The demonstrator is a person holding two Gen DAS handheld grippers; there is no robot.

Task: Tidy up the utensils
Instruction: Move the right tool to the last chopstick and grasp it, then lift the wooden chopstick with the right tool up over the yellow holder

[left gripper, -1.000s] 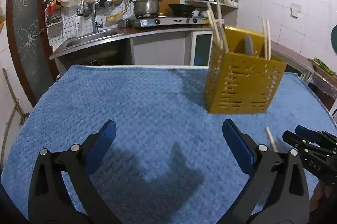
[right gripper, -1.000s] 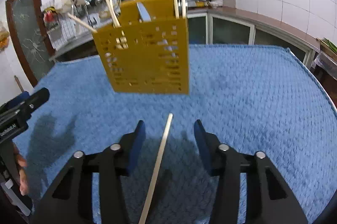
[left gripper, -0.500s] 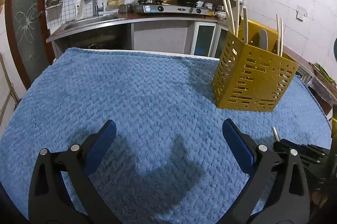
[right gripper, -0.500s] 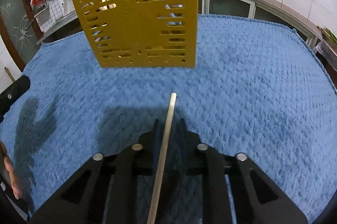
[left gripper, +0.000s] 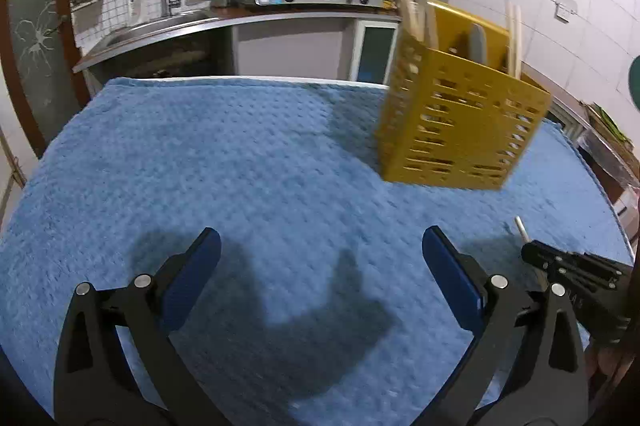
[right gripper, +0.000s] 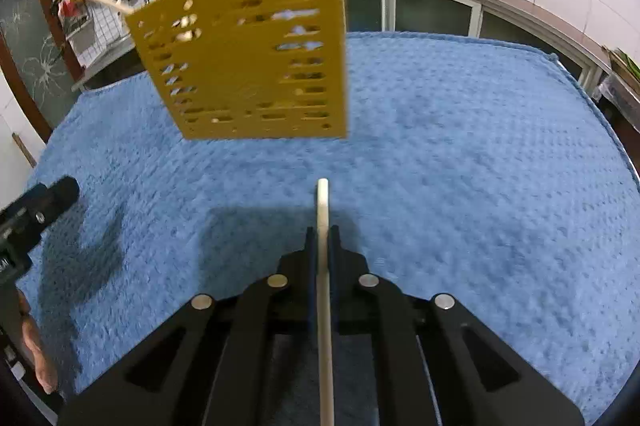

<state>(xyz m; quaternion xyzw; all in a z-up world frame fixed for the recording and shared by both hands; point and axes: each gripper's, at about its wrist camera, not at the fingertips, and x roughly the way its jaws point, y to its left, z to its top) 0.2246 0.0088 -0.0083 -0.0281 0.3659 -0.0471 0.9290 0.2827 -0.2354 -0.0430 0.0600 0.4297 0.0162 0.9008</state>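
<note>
A yellow perforated plastic utensil caddy stands upright on the blue textured cloth that covers the table. Several pale wooden chopsticks lean out of its left compartment in the left wrist view, two more chopsticks stand near its right end, and a grey rounded utensil handle rises from the middle (what kind of utensil it belongs to cannot be told).

The single pale wooden chopstick lies along the line of the right gripper, its tip reaching forward past the fingertips toward the caddy and stopping short of it, with bare cloth between the tip and the caddy's base. Whether the tip rests on the cloth or is just above it cannot be told.

The right gripper's jaws have just been closing and now stand nearly together, with the chopstick pinched between the blue pads. In the left wrist view the same gripper shows at the right edge with the chopstick's tip poking out.

The left gripper hangs over bare cloth to the left of the caddy, its blue-padded jaws spread wide with nothing between them, and its shadow falls on the cloth below.
</note>
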